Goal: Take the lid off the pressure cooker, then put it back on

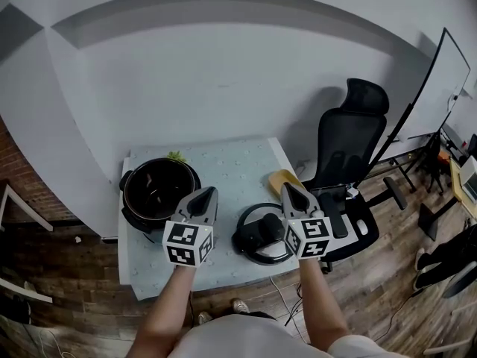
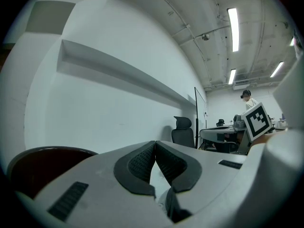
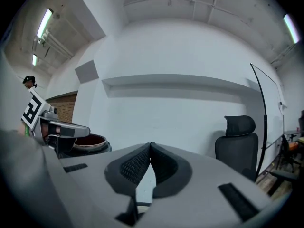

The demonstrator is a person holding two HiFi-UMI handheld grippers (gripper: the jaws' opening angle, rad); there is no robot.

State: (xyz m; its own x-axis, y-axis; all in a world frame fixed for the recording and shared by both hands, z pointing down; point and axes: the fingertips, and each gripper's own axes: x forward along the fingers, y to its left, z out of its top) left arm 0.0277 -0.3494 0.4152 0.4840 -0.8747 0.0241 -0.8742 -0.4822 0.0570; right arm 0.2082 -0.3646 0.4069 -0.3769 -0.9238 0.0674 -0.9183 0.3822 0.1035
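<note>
The black pressure cooker (image 1: 159,190) stands uncovered on the left of the small table (image 1: 231,162), its dark inside showing. Its lid (image 1: 262,235) lies flat on the table's right front part, black handle up. My left gripper (image 1: 207,195) hovers between pot and lid, shut and holding nothing. My right gripper (image 1: 293,191) hangs over the lid's right rim, also shut with nothing in it. The left gripper view has the pot's rim (image 2: 45,158) low on the left. From the right gripper view the pot (image 3: 88,141) sits far left, past the left gripper (image 3: 66,129).
A yellow object (image 1: 284,179) lies on the table's right edge. A black office chair (image 1: 350,155) stands close to the table's right side. A green item (image 1: 177,156) sits behind the pot. A white wall runs behind the table.
</note>
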